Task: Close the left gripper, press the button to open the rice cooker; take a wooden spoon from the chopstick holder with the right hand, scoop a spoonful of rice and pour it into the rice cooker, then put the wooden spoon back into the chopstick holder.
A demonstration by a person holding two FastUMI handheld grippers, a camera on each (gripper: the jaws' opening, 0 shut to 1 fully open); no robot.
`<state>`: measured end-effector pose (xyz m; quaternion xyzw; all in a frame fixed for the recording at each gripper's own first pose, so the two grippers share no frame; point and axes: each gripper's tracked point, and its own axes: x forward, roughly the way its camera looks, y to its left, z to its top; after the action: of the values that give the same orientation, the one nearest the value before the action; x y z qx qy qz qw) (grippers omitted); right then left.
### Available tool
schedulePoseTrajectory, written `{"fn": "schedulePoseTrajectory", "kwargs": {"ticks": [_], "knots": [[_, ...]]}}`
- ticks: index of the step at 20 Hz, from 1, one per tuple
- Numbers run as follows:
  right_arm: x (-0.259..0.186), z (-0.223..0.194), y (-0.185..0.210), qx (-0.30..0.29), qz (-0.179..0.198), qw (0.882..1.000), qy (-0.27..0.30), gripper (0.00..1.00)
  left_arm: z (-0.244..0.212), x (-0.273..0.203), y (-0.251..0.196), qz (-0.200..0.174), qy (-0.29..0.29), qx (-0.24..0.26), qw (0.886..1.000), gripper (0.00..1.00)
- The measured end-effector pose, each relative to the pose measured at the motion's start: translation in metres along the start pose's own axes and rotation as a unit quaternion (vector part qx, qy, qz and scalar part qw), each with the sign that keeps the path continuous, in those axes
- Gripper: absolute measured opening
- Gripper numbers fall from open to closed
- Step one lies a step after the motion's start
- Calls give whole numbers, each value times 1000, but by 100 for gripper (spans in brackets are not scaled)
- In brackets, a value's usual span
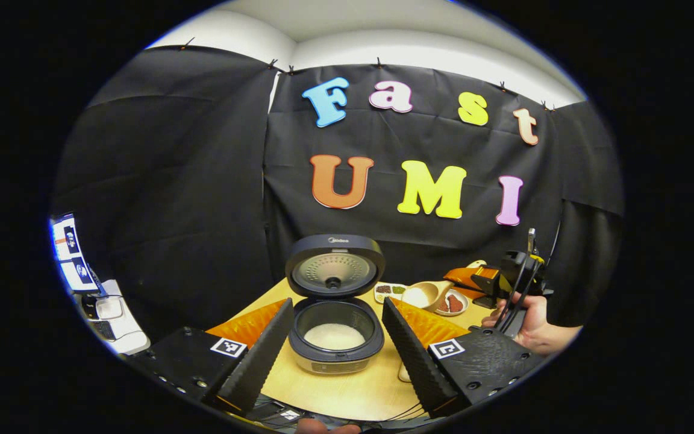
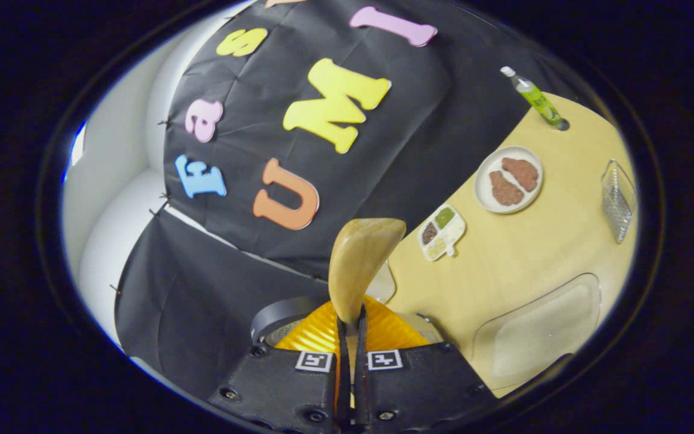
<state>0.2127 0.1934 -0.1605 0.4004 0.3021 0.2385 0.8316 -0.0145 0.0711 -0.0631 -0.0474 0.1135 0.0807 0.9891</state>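
As our left gripper (image 1: 336, 337) hangs with its fingers spread wide above the near table (image 1: 347, 395) edge, we see the rice cooker (image 1: 335, 337) framed between them, apart from both. Its lid (image 1: 335, 267) stands upright and white rice (image 1: 334, 336) lies in the pot. Bare tabletop runs in front of the cooker. In the right gripper view, our right gripper (image 2: 352, 337) is pressed together on the handle of the wooden spoon (image 2: 359, 259), bowl pointing away. Beyond it lie a clear tray of rice (image 2: 537, 334), a small divided dish (image 2: 441, 231), a plate with two brown pieces (image 2: 508, 179), a wire holder (image 2: 617, 199) by the table's edge, and a green bottle (image 2: 534, 96) farthest off.
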Motion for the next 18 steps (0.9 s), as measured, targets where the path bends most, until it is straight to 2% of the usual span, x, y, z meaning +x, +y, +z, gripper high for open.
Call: {"fn": "schedulePoseTrajectory", "kwargs": {"ticks": [6,11,15,18], "knots": [[49,-55,27,-132,-11,991,24,8,-1,-18,38,42,-5,-11,999,95],[70,-79,26,-214,-41,976,27,8,-2,-27,62,60,-7,-15,998,95],[76,-84,26,-312,-66,948,9,8,-2,-29,75,66,-10,-20,998,95],[80,-92,29,-371,-67,926,0,8,1,-32,85,72,-14,-24,997,95]]}}
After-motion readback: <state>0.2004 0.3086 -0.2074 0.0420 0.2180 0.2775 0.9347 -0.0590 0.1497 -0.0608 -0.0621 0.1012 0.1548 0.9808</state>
